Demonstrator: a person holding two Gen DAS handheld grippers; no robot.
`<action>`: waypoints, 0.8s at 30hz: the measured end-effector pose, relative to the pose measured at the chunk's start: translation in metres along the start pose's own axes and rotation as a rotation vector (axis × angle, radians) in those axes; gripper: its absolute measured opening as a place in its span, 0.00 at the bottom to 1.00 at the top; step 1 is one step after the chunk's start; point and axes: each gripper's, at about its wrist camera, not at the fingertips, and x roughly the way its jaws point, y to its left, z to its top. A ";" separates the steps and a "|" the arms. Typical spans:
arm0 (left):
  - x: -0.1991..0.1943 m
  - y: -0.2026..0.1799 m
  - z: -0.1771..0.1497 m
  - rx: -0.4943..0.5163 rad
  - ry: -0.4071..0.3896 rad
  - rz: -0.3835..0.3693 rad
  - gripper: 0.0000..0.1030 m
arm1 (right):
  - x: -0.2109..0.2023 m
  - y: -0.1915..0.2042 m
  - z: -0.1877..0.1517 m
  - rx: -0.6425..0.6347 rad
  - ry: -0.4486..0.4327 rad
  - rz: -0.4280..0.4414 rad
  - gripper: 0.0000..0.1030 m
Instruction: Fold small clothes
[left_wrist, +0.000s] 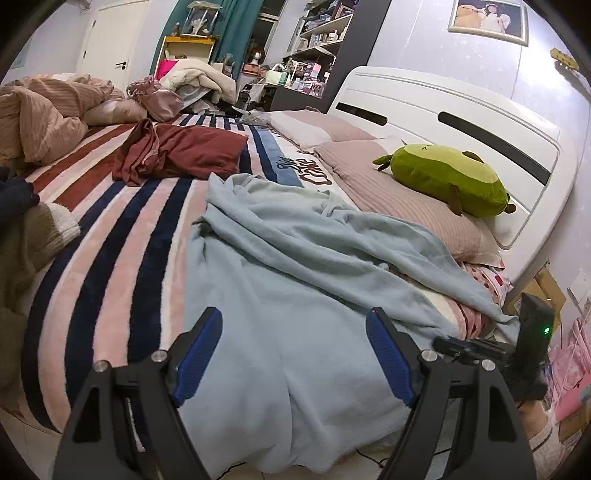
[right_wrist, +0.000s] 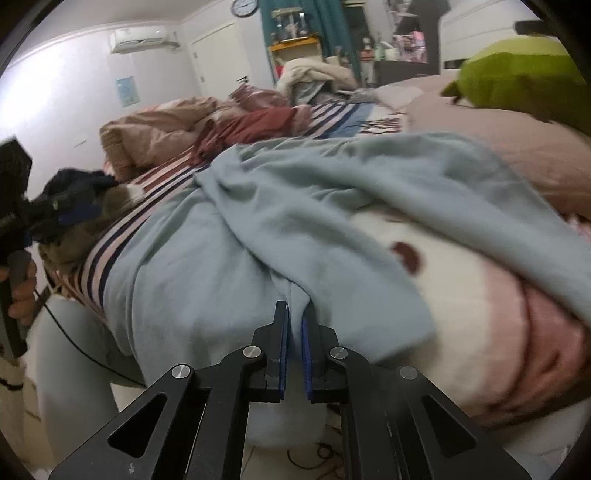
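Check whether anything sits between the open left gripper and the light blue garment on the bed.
Nothing visible does. The left gripper hangs open directly over the light blue garment, with only bare cloth between and ahead of its fingers. The right gripper is already shut on a pinch of the same garment near the bed's edge.

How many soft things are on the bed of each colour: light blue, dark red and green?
Light blue: 1, the light blue garment
Dark red: 1, the dark red garment
Green: 1, the green plush toy
Total: 3
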 end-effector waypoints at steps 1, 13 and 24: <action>0.001 0.000 0.000 -0.002 0.000 -0.002 0.75 | -0.006 -0.007 -0.001 0.019 0.003 0.003 0.01; 0.004 -0.011 0.009 0.022 -0.020 0.017 0.81 | -0.043 -0.065 -0.001 0.171 -0.045 -0.051 0.04; 0.017 -0.042 0.019 0.067 -0.008 0.003 0.81 | -0.008 -0.039 0.013 -0.055 -0.019 0.053 0.43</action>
